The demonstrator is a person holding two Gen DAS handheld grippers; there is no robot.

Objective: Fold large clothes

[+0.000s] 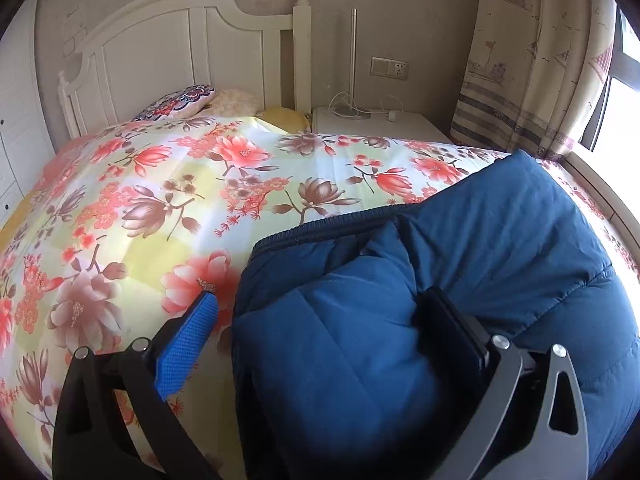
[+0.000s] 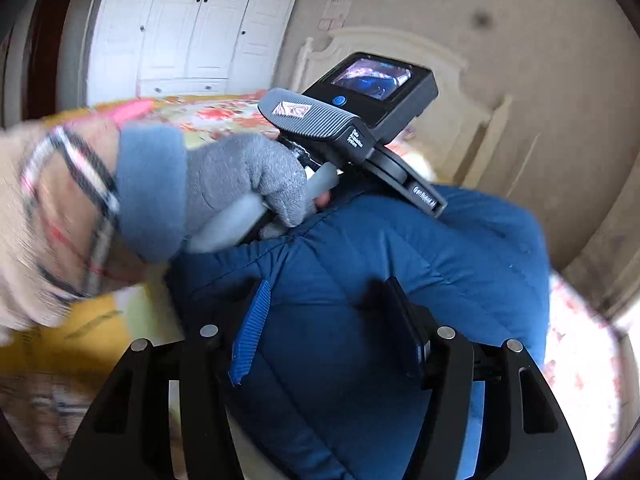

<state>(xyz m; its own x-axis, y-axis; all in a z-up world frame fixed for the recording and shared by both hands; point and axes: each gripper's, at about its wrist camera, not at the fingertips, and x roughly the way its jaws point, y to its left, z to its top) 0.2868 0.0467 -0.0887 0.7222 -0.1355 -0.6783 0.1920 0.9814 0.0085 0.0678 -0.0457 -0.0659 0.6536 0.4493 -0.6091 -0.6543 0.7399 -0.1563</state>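
A blue padded jacket [image 1: 460, 272] lies bunched on the floral bedspread [image 1: 160, 208]. My left gripper [image 1: 320, 312] is open wide, its blue-padded left finger [image 1: 188, 344] over the spread and its right finger pressed into the jacket, with a puffy fold between them. In the right wrist view my right gripper [image 2: 328, 316] is open and straddles a fold of the jacket [image 2: 420, 248]. Beyond it, a grey-gloved hand [image 2: 240, 184] holds the left gripper's body [image 2: 360, 112] above the jacket.
A white headboard [image 1: 180, 48] and pillows [image 1: 180, 102] stand at the far end of the bed. A white nightstand [image 1: 380, 124] with a lamp and cables is beside it. A curtain [image 1: 532, 56] and window are on the right. White wardrobe doors [image 2: 192, 28] stand behind.
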